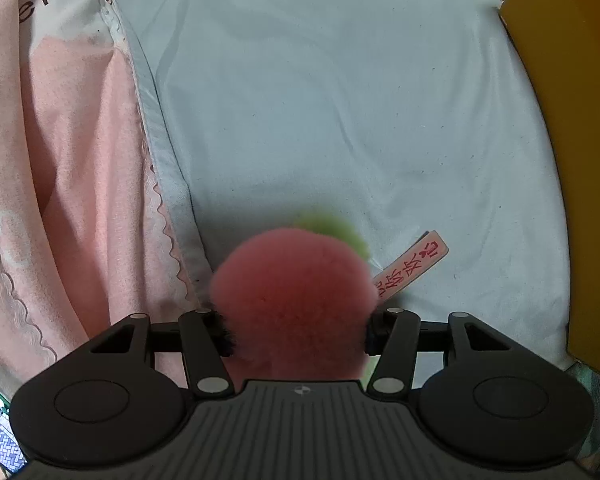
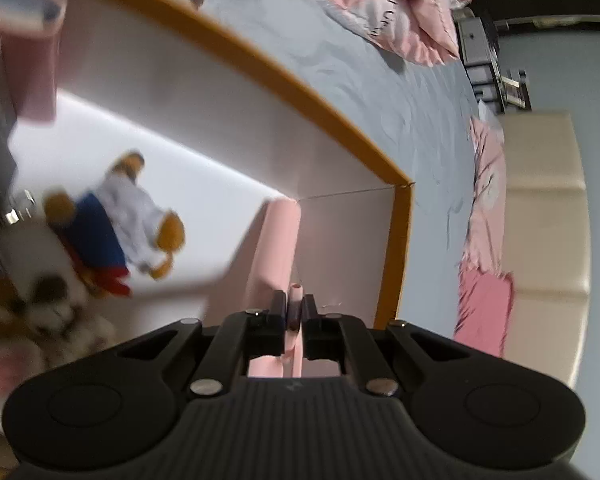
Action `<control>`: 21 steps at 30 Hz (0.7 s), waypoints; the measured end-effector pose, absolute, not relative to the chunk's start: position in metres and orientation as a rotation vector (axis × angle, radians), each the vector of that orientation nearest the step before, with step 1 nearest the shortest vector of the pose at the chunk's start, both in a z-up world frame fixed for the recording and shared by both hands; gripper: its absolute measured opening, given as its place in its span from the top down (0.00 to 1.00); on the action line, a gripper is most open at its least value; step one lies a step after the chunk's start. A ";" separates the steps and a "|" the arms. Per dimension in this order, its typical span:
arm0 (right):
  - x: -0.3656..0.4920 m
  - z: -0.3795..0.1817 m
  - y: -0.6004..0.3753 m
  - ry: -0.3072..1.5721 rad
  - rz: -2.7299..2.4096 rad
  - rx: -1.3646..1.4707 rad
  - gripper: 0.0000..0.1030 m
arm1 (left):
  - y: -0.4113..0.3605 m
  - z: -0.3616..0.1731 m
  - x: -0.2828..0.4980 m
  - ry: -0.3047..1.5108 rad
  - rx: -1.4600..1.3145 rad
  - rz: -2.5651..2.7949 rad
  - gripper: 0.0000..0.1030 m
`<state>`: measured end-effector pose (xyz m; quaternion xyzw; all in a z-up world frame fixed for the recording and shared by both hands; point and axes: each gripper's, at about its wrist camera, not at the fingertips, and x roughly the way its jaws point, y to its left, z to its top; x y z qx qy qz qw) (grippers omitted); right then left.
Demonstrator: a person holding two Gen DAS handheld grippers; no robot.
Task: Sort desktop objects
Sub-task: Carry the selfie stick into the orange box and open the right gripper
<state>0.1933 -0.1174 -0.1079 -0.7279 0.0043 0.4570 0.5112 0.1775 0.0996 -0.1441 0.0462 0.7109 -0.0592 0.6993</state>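
Note:
My left gripper (image 1: 296, 320) points down over the pale blue sheet (image 1: 320, 100), its pads pressed into the sides of a fluffy pink plush ball (image 1: 292, 288). The ball has a green leaf (image 1: 336, 228) and a pink tag with red characters (image 1: 414, 262). My right gripper (image 2: 295, 308) is shut on a thin pink piece (image 2: 295, 294) that stands edge-on between its fingers. It hangs over a corner of the white-lined box with an orange rim (image 2: 300, 92). A small bear doll in a white shirt and blue trousers (image 2: 116, 216) lies inside the box.
A pink quilt (image 1: 60, 160) is bunched along the left of the bed. The orange box wall (image 1: 572, 120) stands to the right of the ball. More blurred soft toys (image 2: 60, 316) lie in the box. A beige padded bench (image 2: 540, 220) stands beyond the bed.

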 end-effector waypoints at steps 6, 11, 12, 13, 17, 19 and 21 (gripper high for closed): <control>0.198 -0.125 -0.122 -0.004 1.102 -1.831 0.92 | 0.098 -0.142 0.167 1.572 0.113 -0.125 0.42; 0.207 -0.129 -0.121 0.095 1.062 -1.786 0.93 | 0.101 -0.139 0.159 1.568 0.081 -0.115 0.45; 0.207 -0.128 -0.120 0.111 1.046 -1.774 0.89 | 0.102 -0.138 0.158 1.567 0.075 -0.113 0.45; 0.206 -0.124 -0.118 0.131 1.029 -1.753 0.86 | 0.103 -0.137 0.156 1.565 0.067 -0.108 0.46; 0.206 -0.095 -0.114 0.243 0.960 -1.549 0.70 | 0.107 -0.133 0.147 1.552 0.022 -0.099 0.48; 0.203 -0.072 -0.112 0.301 0.887 -1.374 0.69 | 0.111 -0.130 0.143 1.545 -0.020 -0.092 0.49; 0.200 -0.053 -0.116 0.351 0.846 -1.233 0.69 | 0.114 -0.127 0.138 1.534 -0.048 -0.084 0.50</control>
